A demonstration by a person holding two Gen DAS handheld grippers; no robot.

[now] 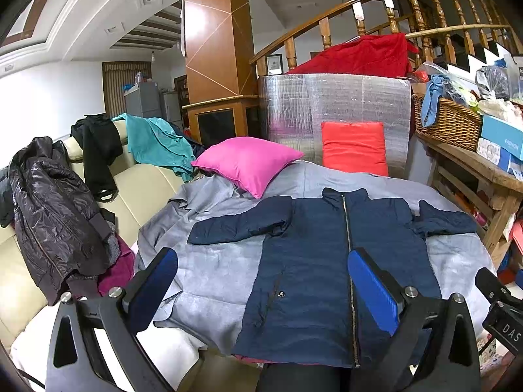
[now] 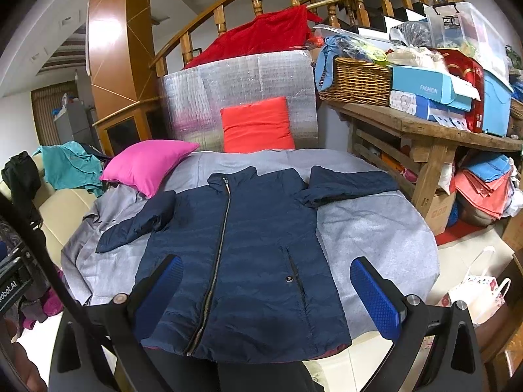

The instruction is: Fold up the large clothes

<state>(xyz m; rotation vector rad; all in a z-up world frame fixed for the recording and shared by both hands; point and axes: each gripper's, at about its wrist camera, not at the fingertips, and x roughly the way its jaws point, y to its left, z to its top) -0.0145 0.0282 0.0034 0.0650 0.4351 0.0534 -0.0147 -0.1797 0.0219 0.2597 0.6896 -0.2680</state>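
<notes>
Navy jacket (image 2: 242, 254), zipped, flat, sleeves spread

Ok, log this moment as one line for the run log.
stage: pre-fold | jacket: flat, zipped, sleeves out, on grey sheet | left hand-held gripper: open, above jacket | right hand-held gripper: open, above jacket

Navy puffer jacket (image 1: 313, 261) lies flat, front up, zipped, on grey cloth (image 1: 212, 271). Collar at far end, hem at near edge, both sleeves spread out sideways.
</notes>
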